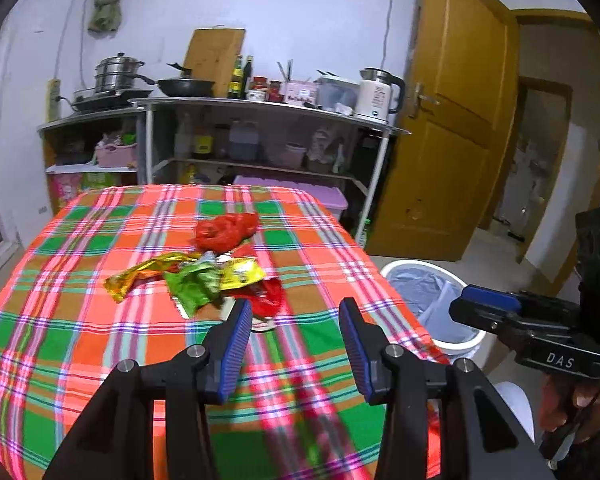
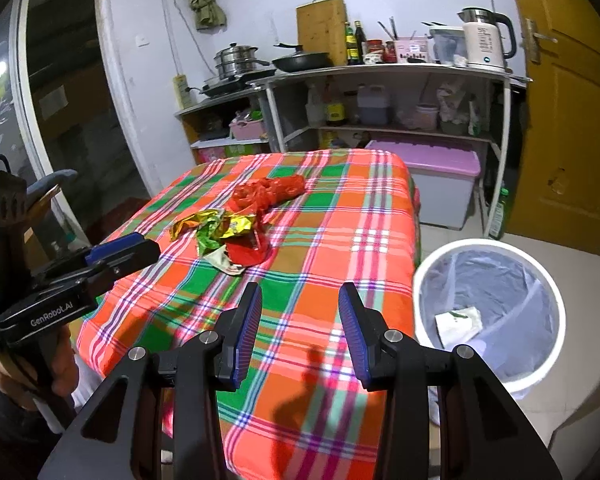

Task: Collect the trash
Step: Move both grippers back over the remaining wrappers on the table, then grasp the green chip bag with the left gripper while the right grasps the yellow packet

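A heap of trash lies mid-table on the plaid cloth [image 1: 80,332]: a crumpled red plastic bag [image 1: 226,230] at the back, then a gold wrapper [image 1: 148,274], a green wrapper [image 1: 194,286], a yellow wrapper [image 1: 242,274] and a red wrapper [image 1: 268,298]. My left gripper [image 1: 296,312] hovers open just short of the red wrapper, nothing between its blue pads. My right gripper [image 2: 300,300] is open and empty over the table's near right part, with the heap [image 2: 228,232] farther ahead to its left. A white bin [image 2: 484,245] stands on the floor to the right.
The bin [image 1: 412,266] has a grey liner and a white scrap [image 2: 458,320] inside. Behind the table stand metal shelves [image 1: 260,104] with pots, bottles and a kettle, and a lilac-lidded box [image 2: 424,156]. A wooden door [image 1: 456,120] is open at right.
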Tool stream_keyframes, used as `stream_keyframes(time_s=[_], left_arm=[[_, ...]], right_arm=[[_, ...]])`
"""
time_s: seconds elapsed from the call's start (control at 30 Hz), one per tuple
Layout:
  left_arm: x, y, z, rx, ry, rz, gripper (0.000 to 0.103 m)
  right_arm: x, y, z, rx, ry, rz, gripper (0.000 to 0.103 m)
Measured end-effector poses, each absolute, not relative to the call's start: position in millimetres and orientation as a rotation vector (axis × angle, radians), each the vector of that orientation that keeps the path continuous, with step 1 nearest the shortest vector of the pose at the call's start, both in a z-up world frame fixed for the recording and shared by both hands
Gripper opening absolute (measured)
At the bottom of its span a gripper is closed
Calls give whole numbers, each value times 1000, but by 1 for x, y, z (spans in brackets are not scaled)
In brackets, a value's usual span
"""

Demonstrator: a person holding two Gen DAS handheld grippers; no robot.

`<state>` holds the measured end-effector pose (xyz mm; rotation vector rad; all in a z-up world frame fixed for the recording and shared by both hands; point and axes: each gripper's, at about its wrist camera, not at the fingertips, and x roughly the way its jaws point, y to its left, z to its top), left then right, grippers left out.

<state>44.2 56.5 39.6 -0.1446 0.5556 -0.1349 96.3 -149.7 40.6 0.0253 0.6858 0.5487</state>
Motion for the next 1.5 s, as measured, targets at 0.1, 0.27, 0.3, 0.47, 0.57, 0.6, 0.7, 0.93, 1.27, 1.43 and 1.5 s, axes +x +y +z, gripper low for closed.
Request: stream_keyframes(time_s=[0.1,0.27,0.3,0.47,0.57,0.6,0.7,0.93,1.27,1.43,1.5], left_arm=[[45,68,38,-156,556,-107,45],[52,87,35,-169,565,-70,45],[54,90,34,-171,568,-64,45],[66,105,26,-178,588,-34,47],[73,113,21,-183,596,-21,50],[77,116,19,-185,600,-18,50],[88,123,16,-195,614,-13,53],[113,134,4,-227,643,-19,54],[134,146,-4,-253,656,-22,56],[148,149,-10,-296,668,-34,61],[151,149,-11,-301,668,-38,62]], right_arm=[[102,-139,38,13,693,564,41],[115,-123,35,-2,711,588,41],[118,-119,33,-5,716,593,41],[134,-102,27,-17,741,606,41],[144,-91,23,-31,755,613,41],[147,-87,21,-37,760,616,41],[156,-78,16,-49,773,626,40],[185,-56,-3,-67,825,641,40],[219,-32,-26,-90,882,660,40],[233,-23,-38,-81,915,675,37],[236,-18,-42,-86,926,681,34]])
